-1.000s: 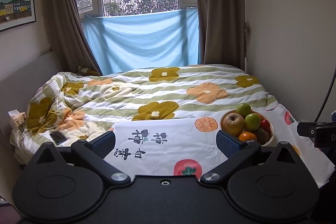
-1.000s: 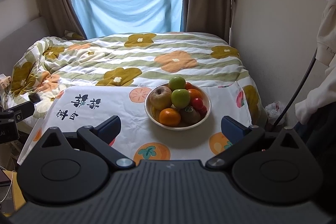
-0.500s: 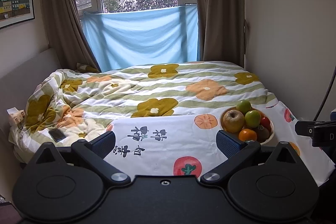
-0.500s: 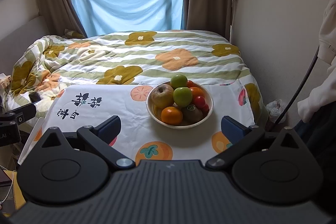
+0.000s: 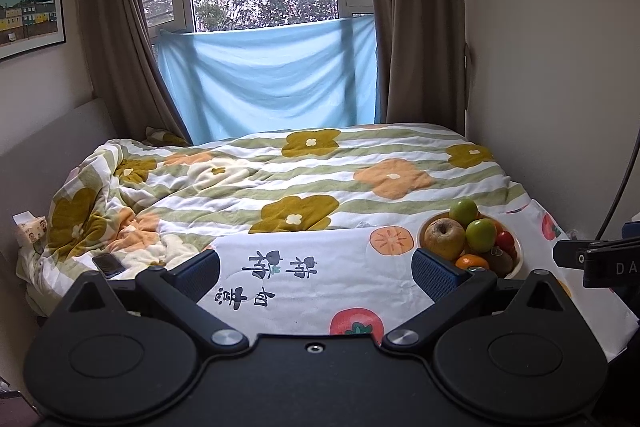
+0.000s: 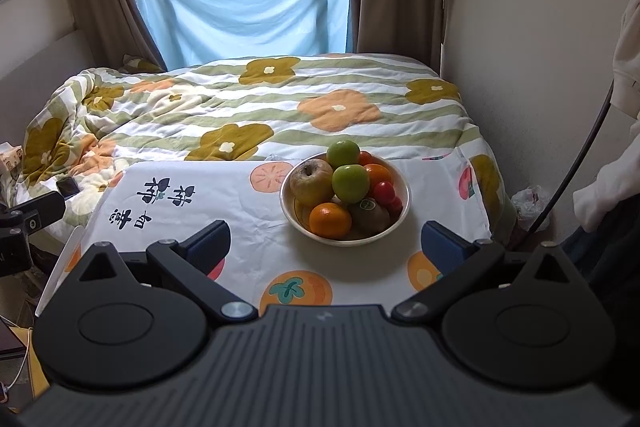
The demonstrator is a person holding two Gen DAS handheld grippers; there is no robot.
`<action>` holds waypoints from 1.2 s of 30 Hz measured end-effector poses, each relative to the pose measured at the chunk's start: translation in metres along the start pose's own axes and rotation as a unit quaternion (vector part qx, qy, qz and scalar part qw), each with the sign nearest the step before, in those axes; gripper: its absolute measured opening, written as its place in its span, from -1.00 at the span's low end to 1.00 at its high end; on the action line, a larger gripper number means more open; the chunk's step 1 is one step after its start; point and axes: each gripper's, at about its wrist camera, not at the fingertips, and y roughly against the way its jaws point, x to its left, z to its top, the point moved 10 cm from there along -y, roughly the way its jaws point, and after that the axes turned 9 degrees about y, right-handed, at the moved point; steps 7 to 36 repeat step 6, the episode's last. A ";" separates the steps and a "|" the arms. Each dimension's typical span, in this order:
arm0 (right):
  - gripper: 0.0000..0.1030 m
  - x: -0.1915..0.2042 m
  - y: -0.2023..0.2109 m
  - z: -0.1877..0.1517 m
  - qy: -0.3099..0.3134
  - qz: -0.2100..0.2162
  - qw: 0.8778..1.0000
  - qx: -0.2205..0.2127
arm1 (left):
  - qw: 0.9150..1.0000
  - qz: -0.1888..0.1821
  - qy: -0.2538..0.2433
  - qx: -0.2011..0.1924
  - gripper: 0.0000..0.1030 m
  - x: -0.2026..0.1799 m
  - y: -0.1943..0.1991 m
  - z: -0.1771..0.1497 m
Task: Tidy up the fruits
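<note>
A white bowl (image 6: 403,205) of fruit stands on a table with a fruit-print cloth (image 6: 240,203). It holds a brown apple (image 6: 311,182), two green apples (image 6: 350,183), an orange (image 6: 330,221), a kiwi (image 6: 370,213) and small red tomatoes (image 6: 385,191). My right gripper (image 6: 326,237) is open and empty, just short of the bowl. My left gripper (image 5: 316,267) is open and empty over the cloth (image 5: 320,279), left of the bowl (image 5: 518,255); its right finger (image 5: 434,273) overlaps the bowl's near edge in view.
A bed with a flowered quilt (image 5: 304,179) lies behind the table, a phone (image 5: 108,264) on its left part. A wall (image 6: 540,67) is to the right. The other gripper's body (image 5: 600,261) shows at the right edge of the left wrist view.
Both views shifted slightly: the bowl sits a little farther away in the right wrist view and a touch higher in the left wrist view. Jaws unchanged.
</note>
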 end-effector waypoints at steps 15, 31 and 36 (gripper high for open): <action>1.00 0.001 -0.007 0.002 -0.002 0.006 1.000 0.003 | 1.000 0.012 -0.009 -0.002 1.00 -0.002 -0.006 0.002; 1.00 0.001 -0.007 0.002 -0.002 0.006 1.000 0.003 | 1.000 0.012 -0.009 -0.002 1.00 -0.002 -0.006 0.002; 1.00 0.001 -0.007 0.002 -0.002 0.006 1.000 0.003 | 1.000 0.012 -0.009 -0.002 1.00 -0.002 -0.006 0.002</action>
